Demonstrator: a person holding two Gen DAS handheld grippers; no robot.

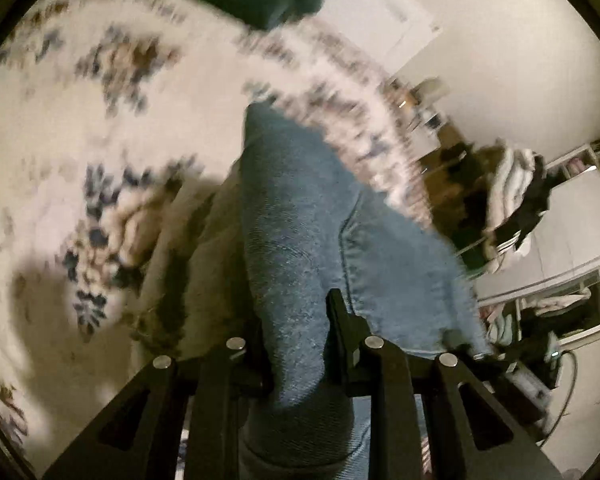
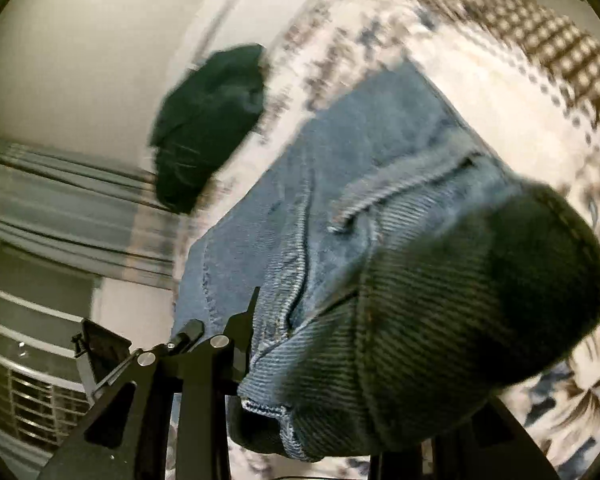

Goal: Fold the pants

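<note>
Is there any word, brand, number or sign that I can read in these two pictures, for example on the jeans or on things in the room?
None can be read.
The jeans show only seams and stitching, no label.
The floral bedspread bears only a blurred pattern.
The shelves are too blurred and small to show any text.

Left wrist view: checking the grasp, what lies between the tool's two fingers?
A bunched fold of the blue denim pants fills the left tool, shown in the left wrist view.
</note>
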